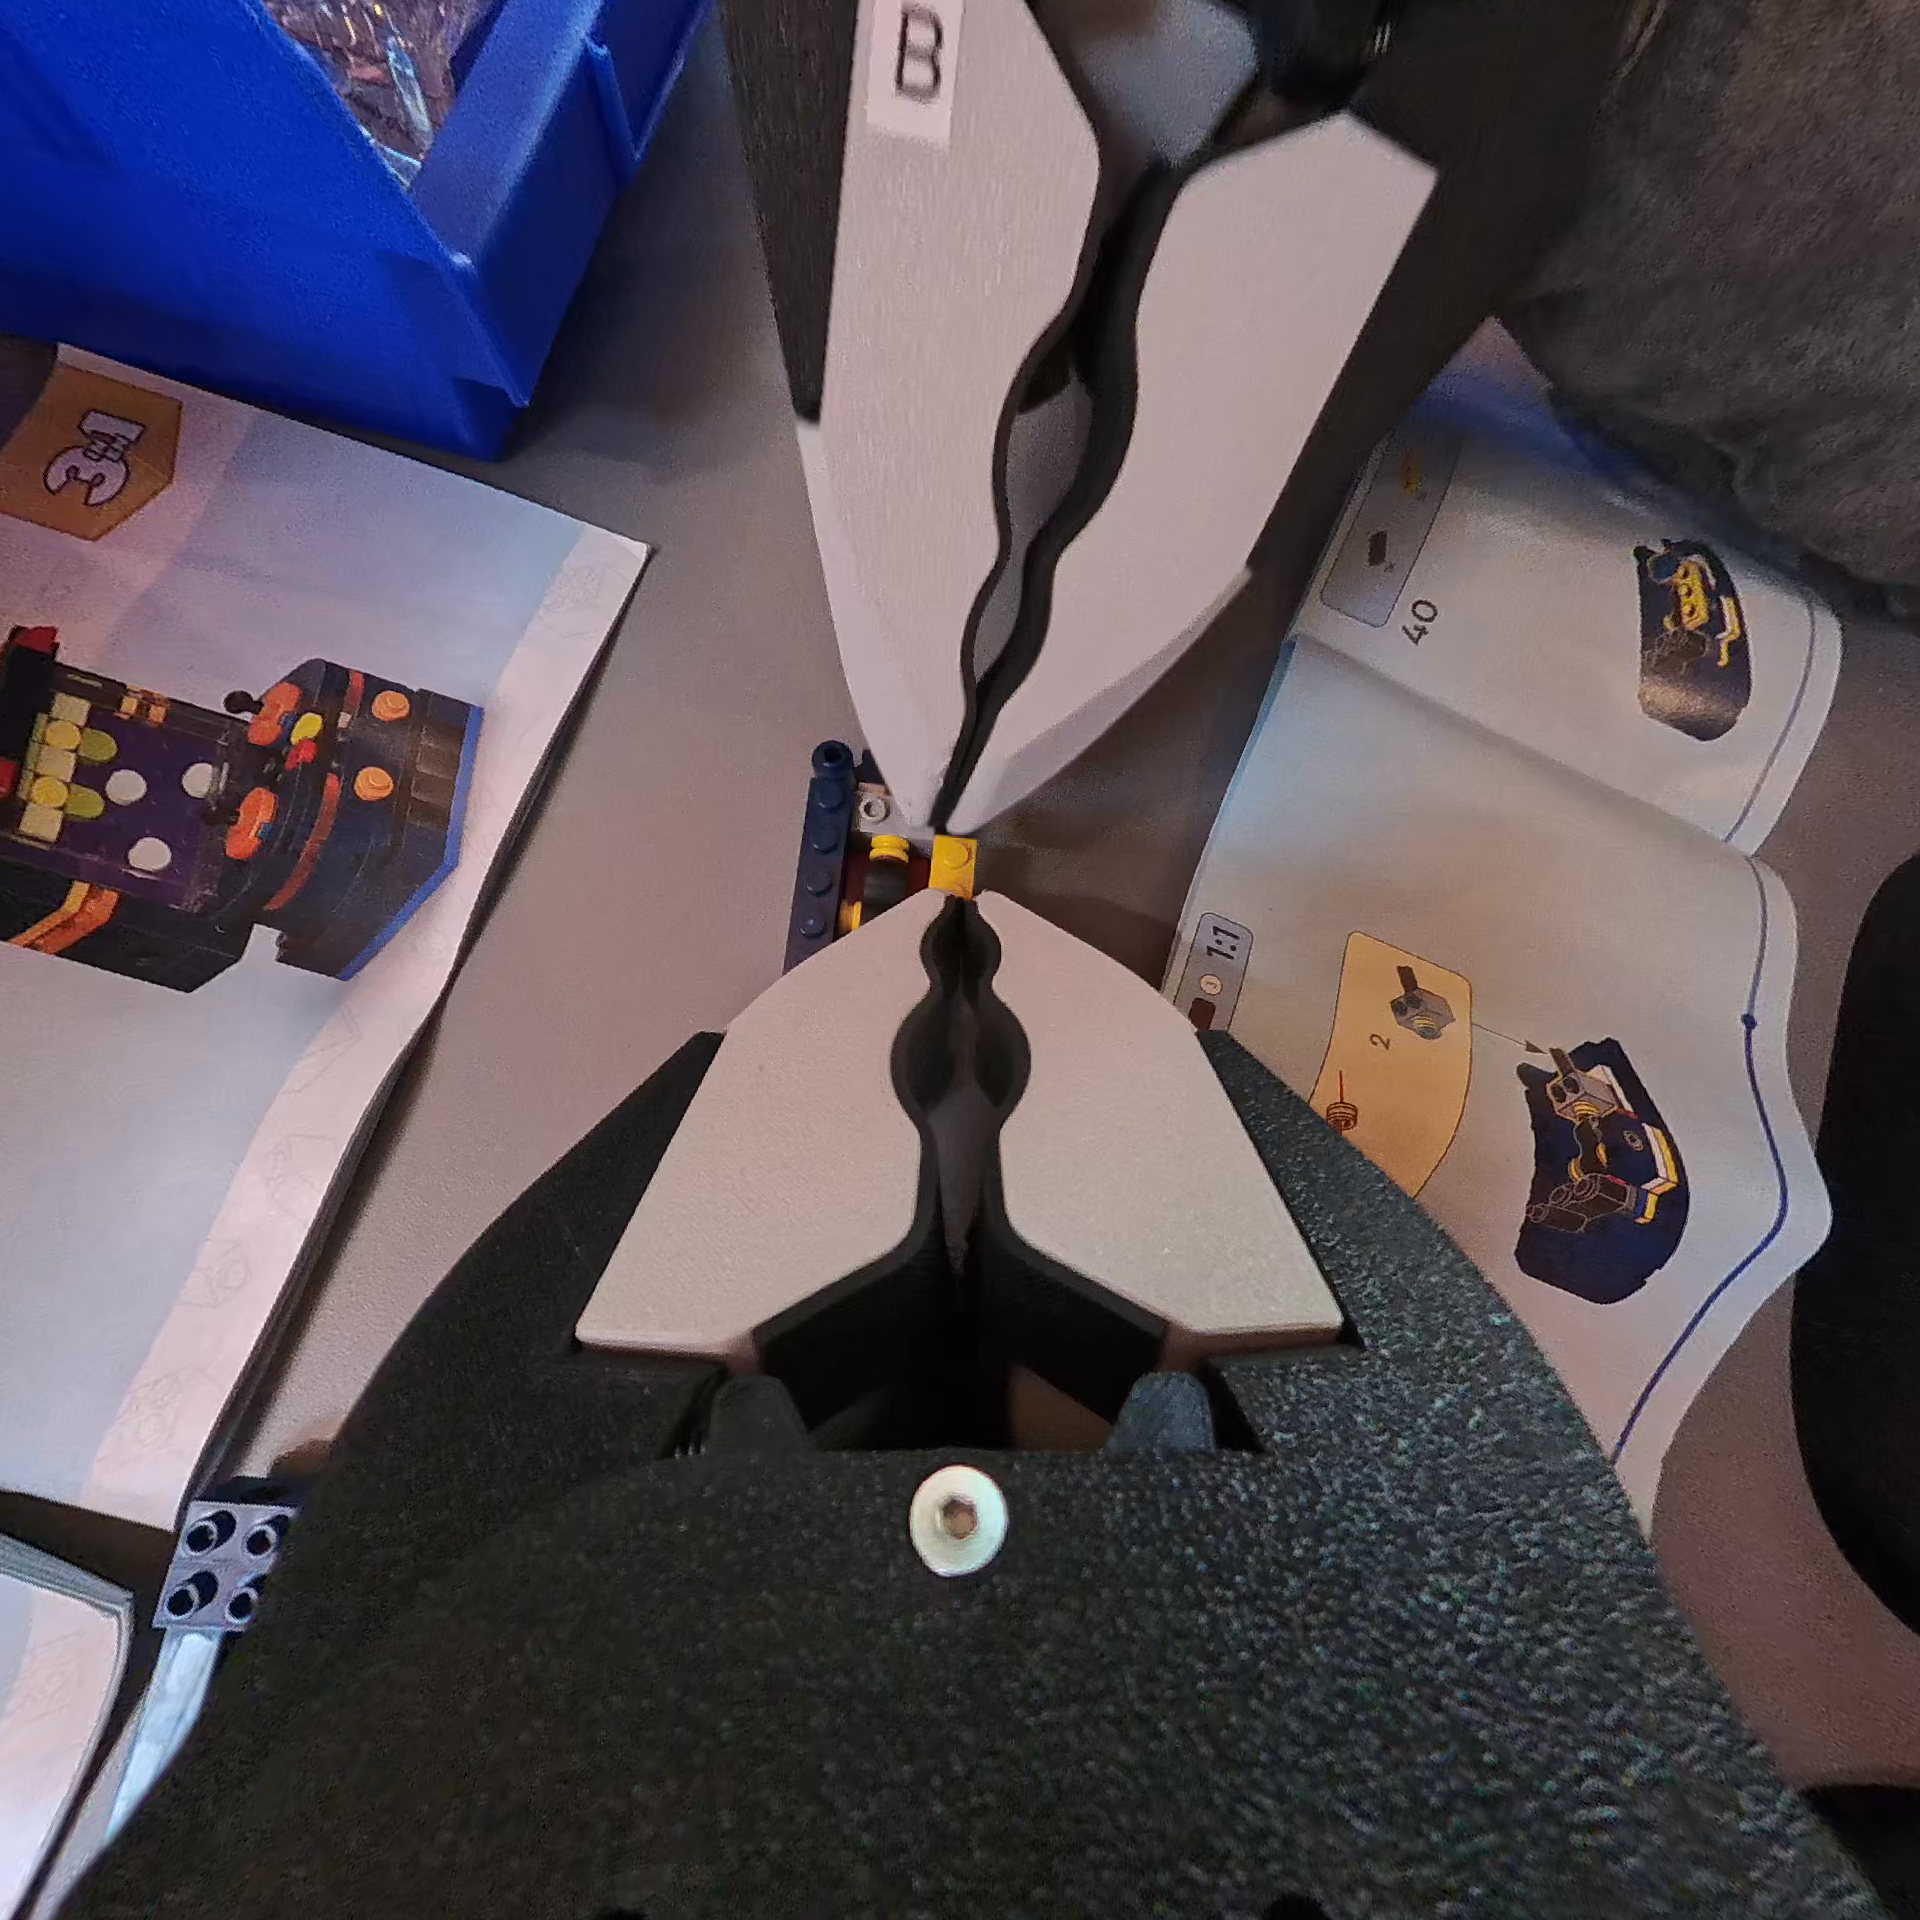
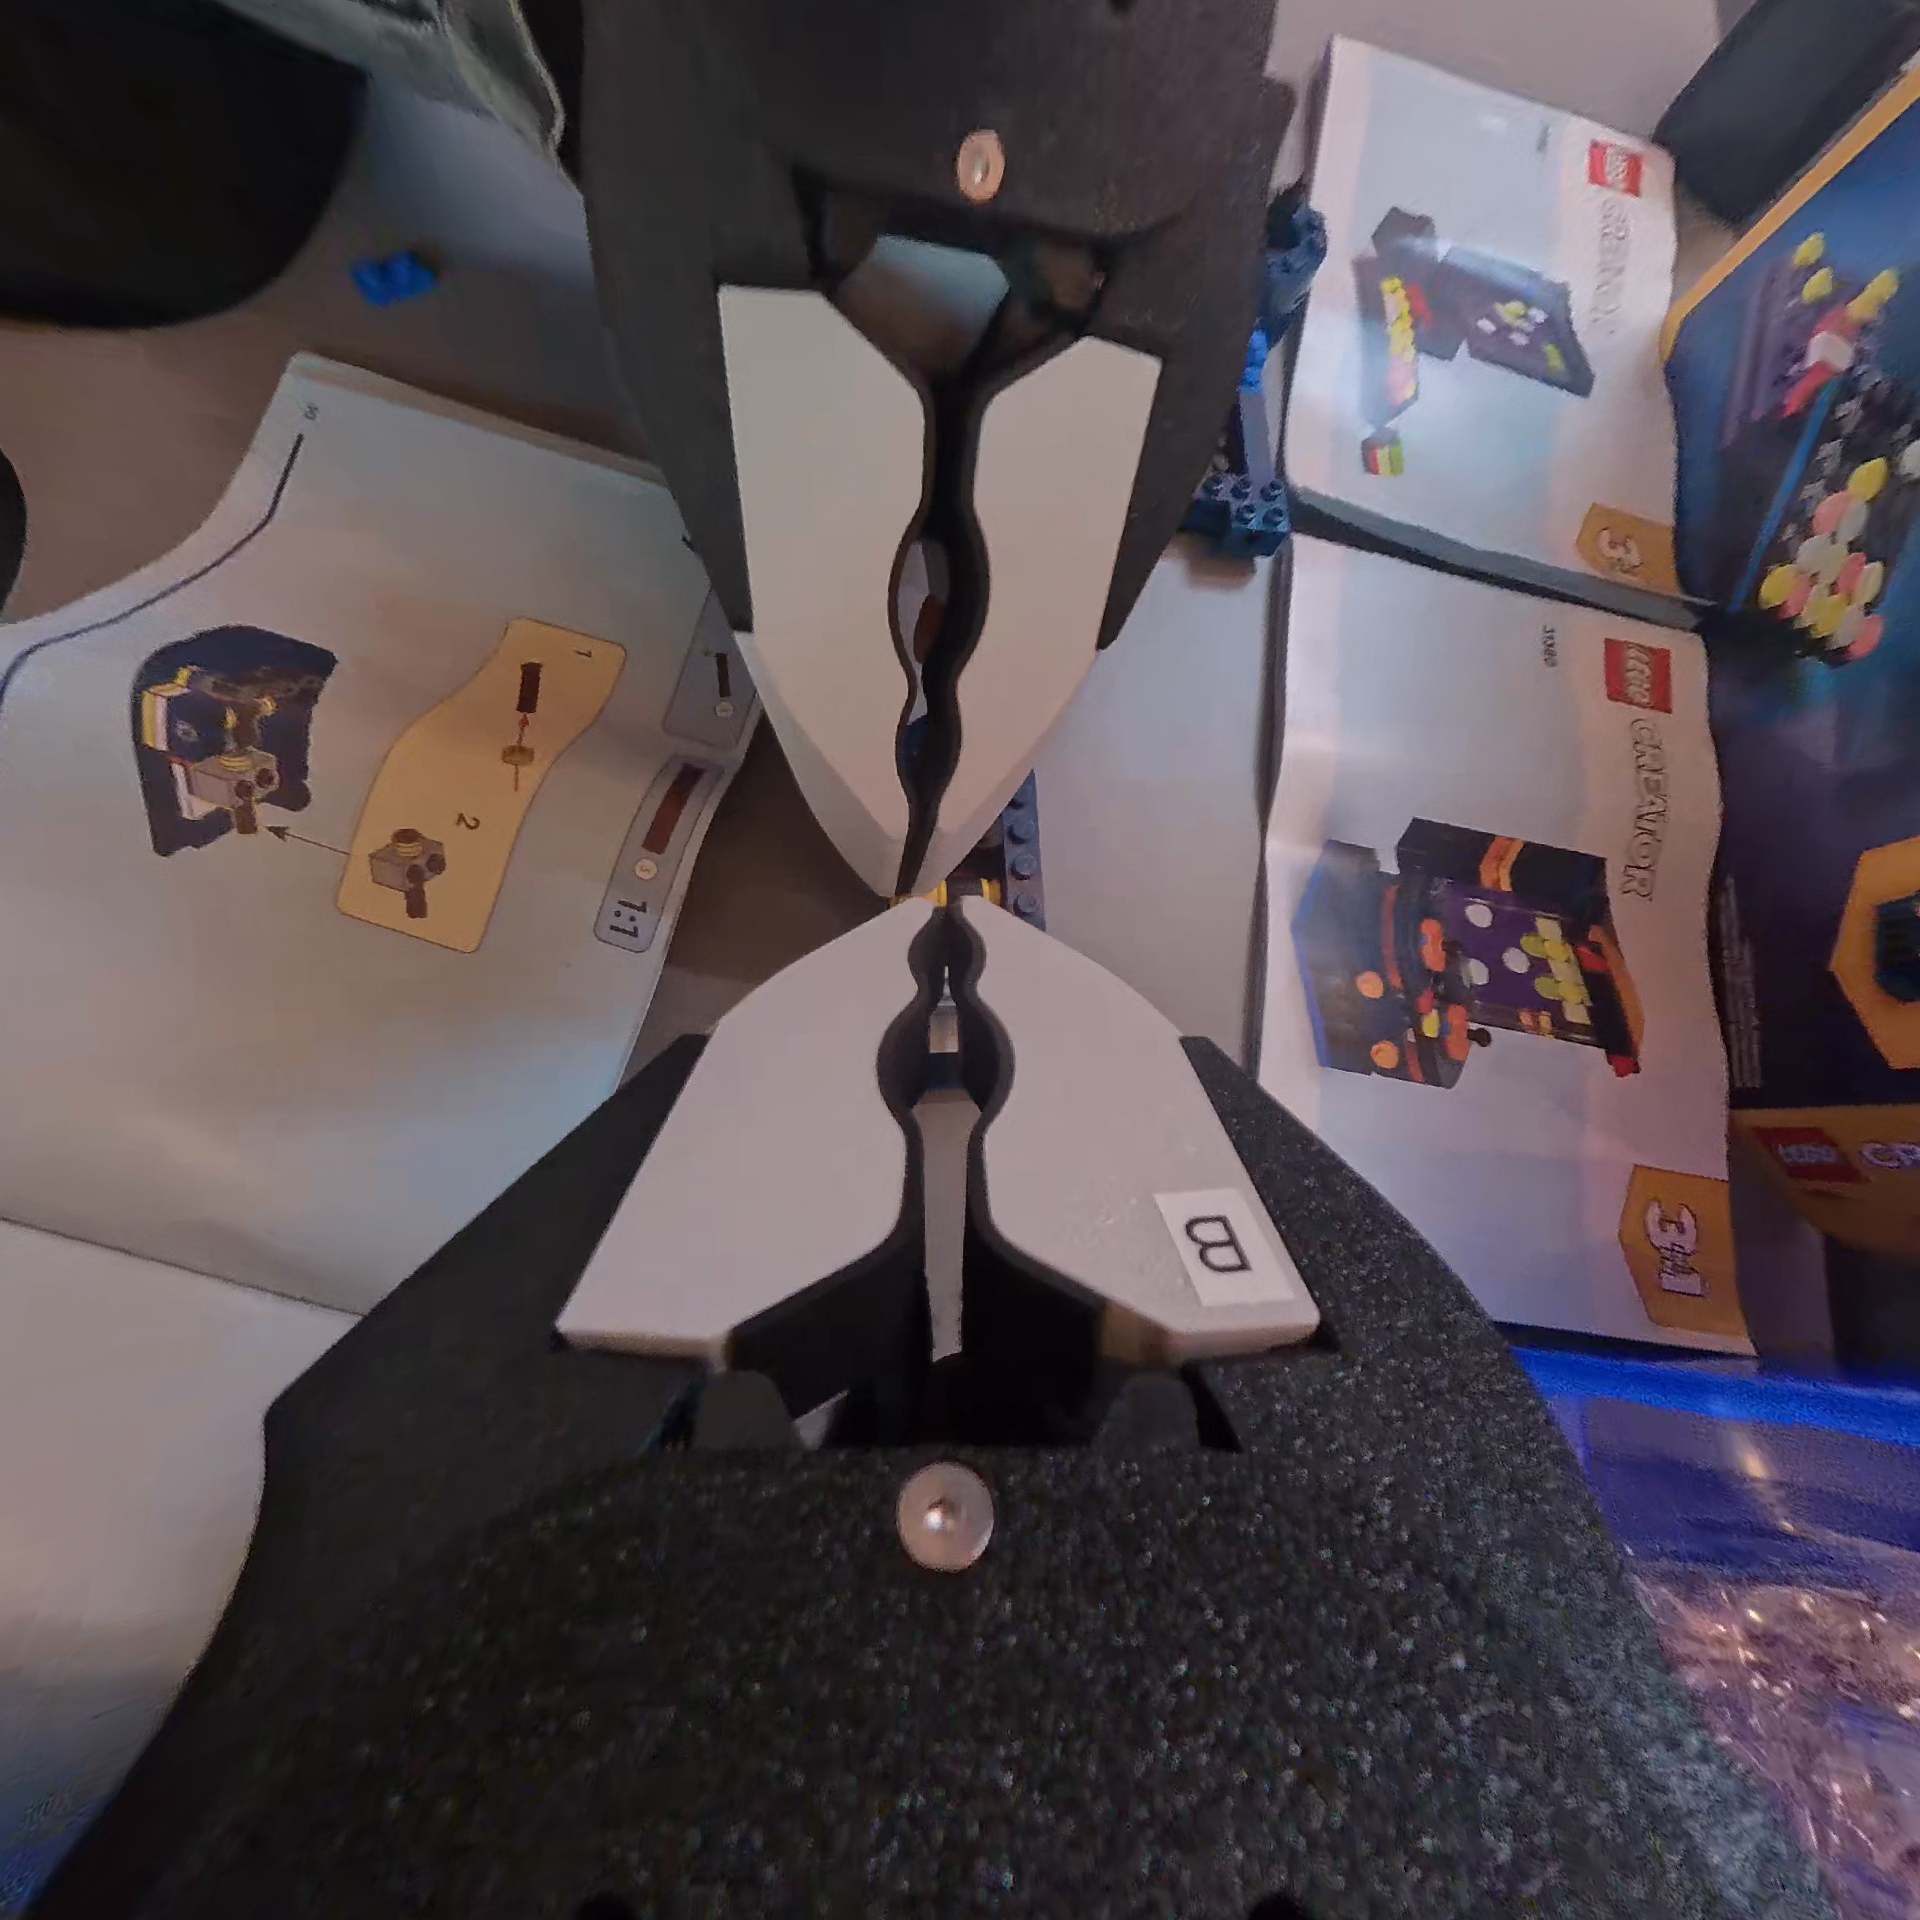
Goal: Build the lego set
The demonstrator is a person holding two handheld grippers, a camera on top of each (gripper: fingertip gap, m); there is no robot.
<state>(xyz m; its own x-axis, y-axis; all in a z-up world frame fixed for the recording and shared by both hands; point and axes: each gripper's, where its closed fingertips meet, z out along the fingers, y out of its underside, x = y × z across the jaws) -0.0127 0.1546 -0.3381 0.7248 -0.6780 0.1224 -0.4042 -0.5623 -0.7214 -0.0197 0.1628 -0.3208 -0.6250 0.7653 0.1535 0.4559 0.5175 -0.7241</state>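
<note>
L gripper (image 1: 954,902) by brick model (image 1: 883,852); blue bin (image 1: 260,208) w/ clear bags.

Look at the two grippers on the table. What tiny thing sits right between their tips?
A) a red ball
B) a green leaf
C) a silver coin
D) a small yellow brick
D: in the left wrist view a small yellow brick sits between the tips of the left gripper and the right gripper, beside a dark blue studded plate.
</note>
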